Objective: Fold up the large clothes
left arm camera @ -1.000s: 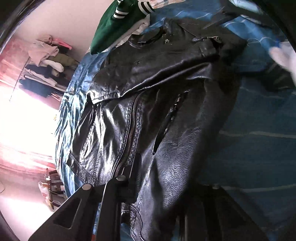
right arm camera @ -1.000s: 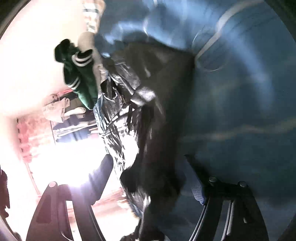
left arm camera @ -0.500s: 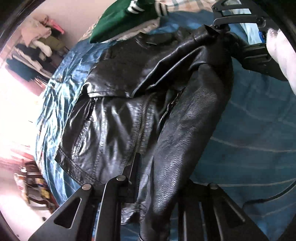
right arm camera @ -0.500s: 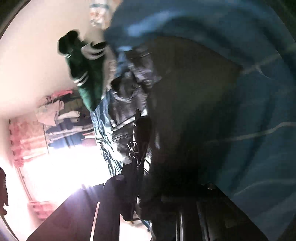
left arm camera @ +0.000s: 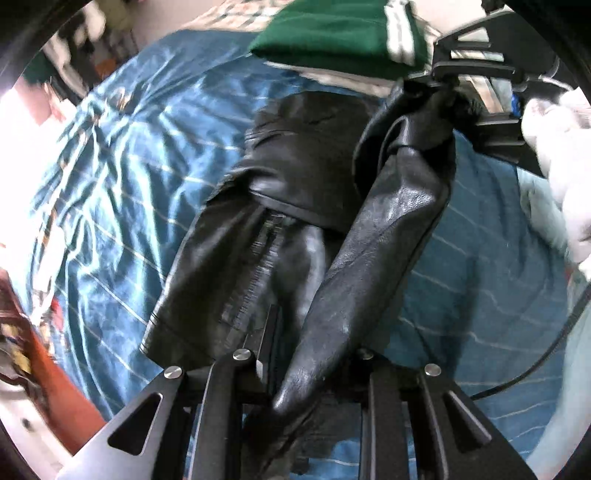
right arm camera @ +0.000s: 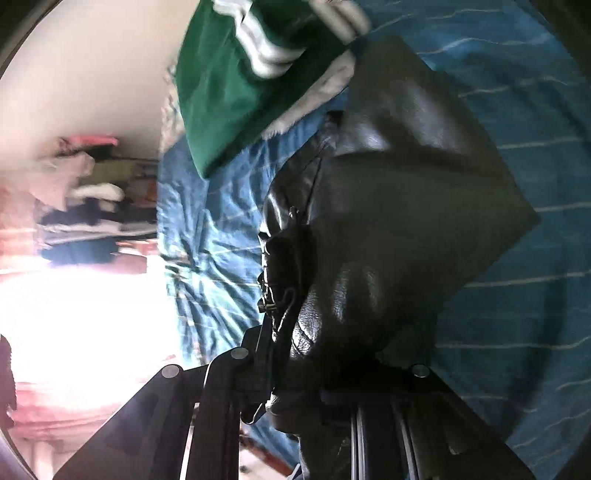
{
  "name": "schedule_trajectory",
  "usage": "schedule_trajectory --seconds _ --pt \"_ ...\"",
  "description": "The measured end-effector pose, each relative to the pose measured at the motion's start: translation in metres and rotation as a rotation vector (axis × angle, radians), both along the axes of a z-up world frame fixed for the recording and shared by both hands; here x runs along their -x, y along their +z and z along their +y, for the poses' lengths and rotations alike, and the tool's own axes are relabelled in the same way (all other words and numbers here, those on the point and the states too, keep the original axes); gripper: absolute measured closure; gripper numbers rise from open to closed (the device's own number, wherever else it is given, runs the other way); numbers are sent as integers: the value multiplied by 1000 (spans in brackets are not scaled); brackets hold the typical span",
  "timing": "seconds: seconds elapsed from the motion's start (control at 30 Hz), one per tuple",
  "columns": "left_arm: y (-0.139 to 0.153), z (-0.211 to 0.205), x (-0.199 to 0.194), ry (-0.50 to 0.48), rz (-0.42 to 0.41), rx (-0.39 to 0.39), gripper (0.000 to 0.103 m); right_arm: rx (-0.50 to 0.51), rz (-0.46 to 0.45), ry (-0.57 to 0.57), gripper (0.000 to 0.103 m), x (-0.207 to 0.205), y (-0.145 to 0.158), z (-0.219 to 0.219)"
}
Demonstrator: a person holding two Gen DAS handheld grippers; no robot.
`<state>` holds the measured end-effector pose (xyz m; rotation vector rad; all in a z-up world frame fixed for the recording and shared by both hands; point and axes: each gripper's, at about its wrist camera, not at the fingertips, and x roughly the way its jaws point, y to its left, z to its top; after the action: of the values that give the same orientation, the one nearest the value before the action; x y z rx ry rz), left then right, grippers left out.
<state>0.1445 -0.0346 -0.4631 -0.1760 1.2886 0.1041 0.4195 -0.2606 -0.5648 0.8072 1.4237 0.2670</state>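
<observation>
With both the left gripper (left arm camera: 310,369) and right gripper (right arm camera: 325,373) clamped on it, the black leather jacket (left arm camera: 295,206) has swung toward 12 o'clock, bringing its sleeve across mid-fold.

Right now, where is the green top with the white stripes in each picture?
Left wrist: green top at the top edge, centre-right, beyond the black leather jacket.
Right wrist: green top at upper centre-left, above the jacket.
Shared landmark: the blue striped bedspread.

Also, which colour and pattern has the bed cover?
Blue with thin pale stripes; the bed cover shows best in the left wrist view.
</observation>
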Motion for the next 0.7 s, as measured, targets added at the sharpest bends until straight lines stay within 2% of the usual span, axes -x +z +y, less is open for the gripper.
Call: schedule_trajectory --seconds 0.1,0.17,0.23,0.3,0.33,0.37,0.4,0.43,0.5,0.57,0.63,0.7 --pt "-14 44 -9 26 28 44 74 101 46 45 84 -21 -14 57" --pt "-22 75 -11 63 35 59 62 152 68 93 74 -35 -28 93" --pt "-27 106 -11 101 39 38 26 157 101 139 57 -47 -49 125" --pt "-30 130 -8 132 39 42 24 91 114 163 56 -53 -62 144" --pt "-31 141 -6 148 41 37 23 -21 113 170 56 -55 -65 153" --pt "-31 147 -5 155 41 35 23 -87 104 176 56 -54 -63 156" --pt "-32 151 -4 158 42 41 22 -120 87 184 55 -52 -58 156" --pt "-33 152 -4 161 44 50 22 -105 57 194 54 -49 -48 151" --pt "-37 147 -6 159 45 60 20 -21 13 194 53 -40 -30 128" --pt "-44 133 -13 133 38 54 20 75 6 154 52 -28 -21 86" --pt "-61 115 -19 110 53 4 19 151 18 120 51 -24 -23 44" --pt "-92 104 -26 93 117 -88 19 202 47 76 51 -21 -36 3"
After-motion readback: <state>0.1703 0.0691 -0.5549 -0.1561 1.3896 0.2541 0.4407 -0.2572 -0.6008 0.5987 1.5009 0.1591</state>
